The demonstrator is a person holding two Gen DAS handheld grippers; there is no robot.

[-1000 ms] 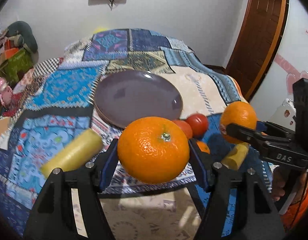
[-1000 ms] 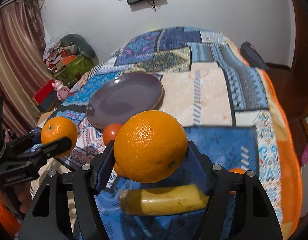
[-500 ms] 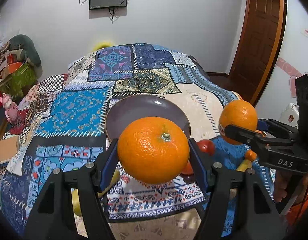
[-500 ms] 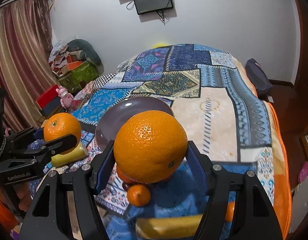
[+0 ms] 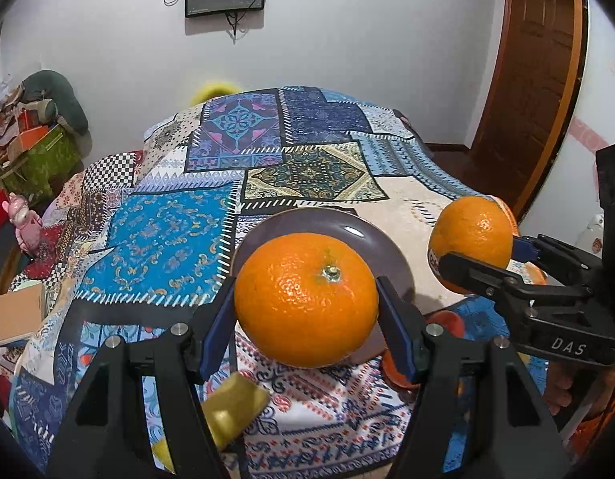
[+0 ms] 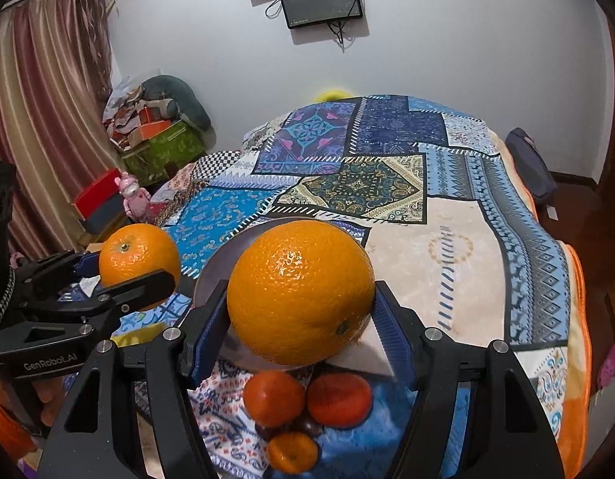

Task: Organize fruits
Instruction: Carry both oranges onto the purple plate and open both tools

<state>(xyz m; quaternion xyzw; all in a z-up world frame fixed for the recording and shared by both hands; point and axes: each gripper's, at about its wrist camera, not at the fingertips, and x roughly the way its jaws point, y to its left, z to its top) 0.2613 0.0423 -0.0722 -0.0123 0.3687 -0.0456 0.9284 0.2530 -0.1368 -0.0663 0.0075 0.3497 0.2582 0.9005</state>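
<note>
My left gripper [image 5: 305, 307] is shut on a large orange [image 5: 305, 299], stem end facing the camera, held in the air in front of the purple plate [image 5: 335, 223]. My right gripper [image 6: 303, 311] is shut on a second orange [image 6: 299, 291], also lifted over the near rim of the plate [image 6: 215, 267]. Each gripper with its orange shows in the other's view: the right gripper's orange [image 5: 473, 239] at the right, the left gripper's orange [image 6: 139, 259] at the left. The plate lies on the patchwork blanket and is mostly hidden behind the oranges.
Below the right gripper lie two red-orange fruits [image 6: 275, 397] [image 6: 339, 399] and a small mandarin [image 6: 293, 451]. A yellow banana [image 5: 231, 407] lies under the left gripper. The patchwork bed [image 5: 167, 231] stretches back to the wall; boxes and clutter [image 6: 147, 139] stand at the left, a wooden door [image 5: 535, 80] at the right.
Both grippers have lifted and drawn back with their oranges still gripped. The plate and loose fruits now sit lower and farther off, and more of the wall and room shows.
</note>
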